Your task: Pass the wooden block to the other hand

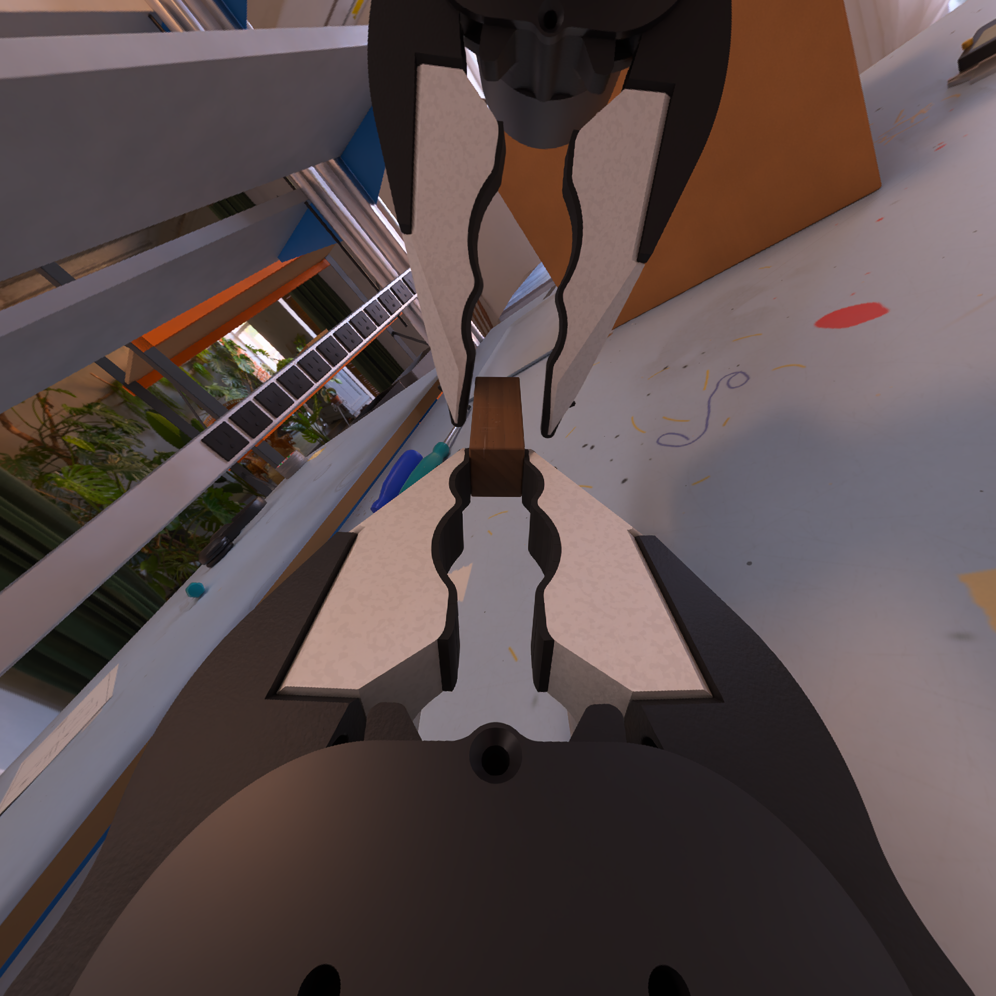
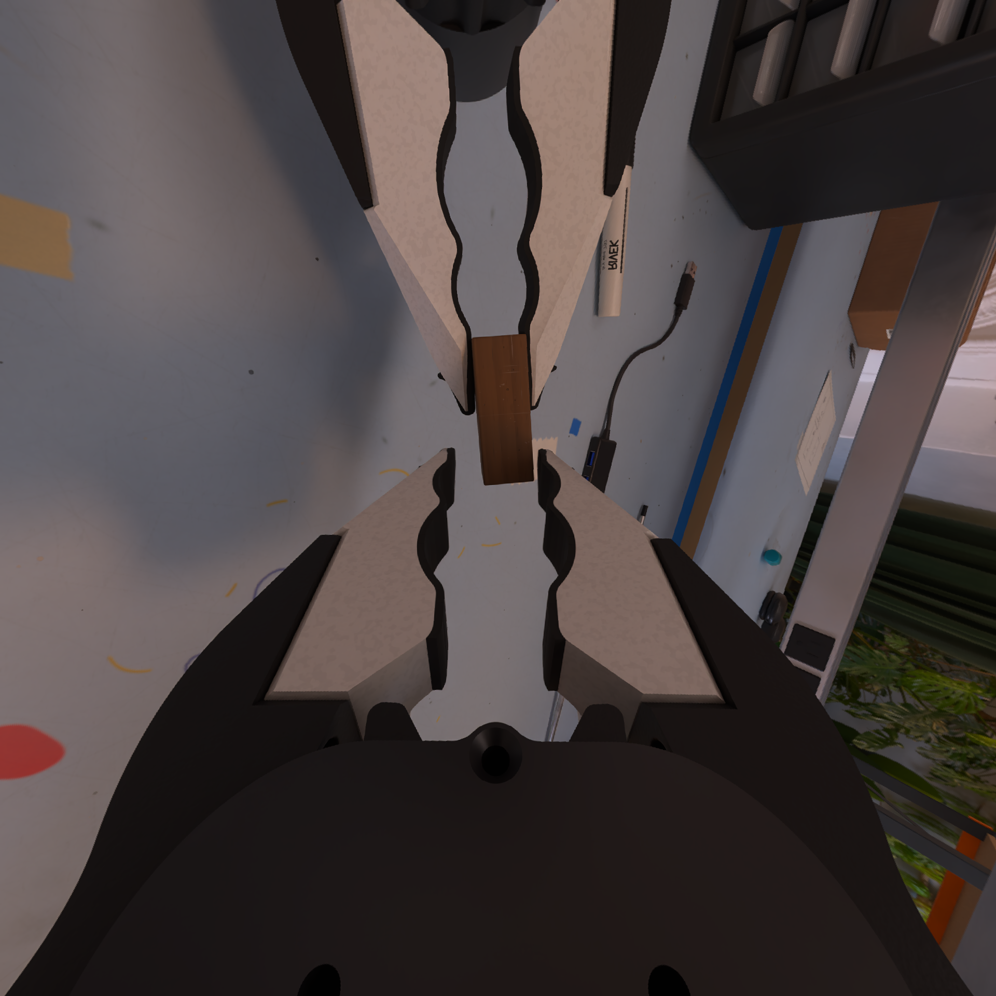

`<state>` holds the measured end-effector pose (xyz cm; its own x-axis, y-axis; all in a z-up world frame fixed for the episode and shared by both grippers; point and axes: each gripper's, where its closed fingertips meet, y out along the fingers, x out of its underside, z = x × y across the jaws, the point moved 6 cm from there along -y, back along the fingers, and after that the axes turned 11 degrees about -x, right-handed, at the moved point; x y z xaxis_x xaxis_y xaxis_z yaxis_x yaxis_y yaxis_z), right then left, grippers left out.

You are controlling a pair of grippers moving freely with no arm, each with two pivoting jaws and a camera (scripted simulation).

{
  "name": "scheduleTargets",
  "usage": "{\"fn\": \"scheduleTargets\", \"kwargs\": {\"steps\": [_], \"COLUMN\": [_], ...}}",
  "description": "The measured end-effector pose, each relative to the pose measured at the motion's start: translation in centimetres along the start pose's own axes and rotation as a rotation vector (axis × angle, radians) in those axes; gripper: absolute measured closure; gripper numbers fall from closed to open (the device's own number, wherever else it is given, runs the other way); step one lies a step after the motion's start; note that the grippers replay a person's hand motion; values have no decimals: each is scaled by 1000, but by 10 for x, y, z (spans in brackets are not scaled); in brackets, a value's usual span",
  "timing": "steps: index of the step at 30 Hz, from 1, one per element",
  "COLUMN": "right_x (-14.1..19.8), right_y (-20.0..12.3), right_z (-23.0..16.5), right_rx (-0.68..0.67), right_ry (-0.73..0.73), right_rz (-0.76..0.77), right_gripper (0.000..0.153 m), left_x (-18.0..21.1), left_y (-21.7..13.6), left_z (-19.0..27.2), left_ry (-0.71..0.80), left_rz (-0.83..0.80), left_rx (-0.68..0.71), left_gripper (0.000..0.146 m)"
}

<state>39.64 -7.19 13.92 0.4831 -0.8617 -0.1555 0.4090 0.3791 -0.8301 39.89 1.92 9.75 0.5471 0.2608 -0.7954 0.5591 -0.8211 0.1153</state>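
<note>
A small dark wooden block (image 1: 496, 431) is held above the white table (image 1: 808, 512). My left gripper (image 1: 497, 458) is shut on its near end. In the left wrist view my right gripper (image 1: 504, 426) comes in from the top, tips facing mine, open, one fingertip on each side of the block's far end. In the right wrist view the block (image 2: 504, 431) hangs from the left gripper (image 2: 501, 401) at the top. My right gripper (image 2: 496, 455) is open around the block's free end, with a gap on the left side.
A cardboard box (image 1: 754, 161) stands behind the right gripper. A power strip (image 1: 307, 372) and blue and teal tool handles (image 1: 401, 474) lie along the table's edge. A white marker (image 2: 614, 258), a USB hub with cable (image 2: 641, 366) and a black rack (image 2: 835, 135) are nearby.
</note>
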Motion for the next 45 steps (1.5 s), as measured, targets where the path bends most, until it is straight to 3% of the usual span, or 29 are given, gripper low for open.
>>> {"fn": "scheduleTargets", "kwargs": {"steps": [31,33,35,42,45], "right_x": [3,3,3,4,6], "right_y": [3,4,4,2,2], "right_z": [-1,-2,-2,-3,-4], "right_rx": [-40,-42,-29,-20,-13], "right_ry": [34,20,1,3,23], "right_rz": [24,14,10,33,51], "right_gripper": [109,117,135,135,135], "left_x": [-1,-1,-1,-2,-3], "left_y": [1,1,0,1,2], "left_z": [2,3,4,5,3], "left_ry": [19,15,21,24,-26], "left_rz": [7,9,10,34,33], "left_rx": [10,12,19,14,3], "left_gripper": [129,129,128,128,103]}}
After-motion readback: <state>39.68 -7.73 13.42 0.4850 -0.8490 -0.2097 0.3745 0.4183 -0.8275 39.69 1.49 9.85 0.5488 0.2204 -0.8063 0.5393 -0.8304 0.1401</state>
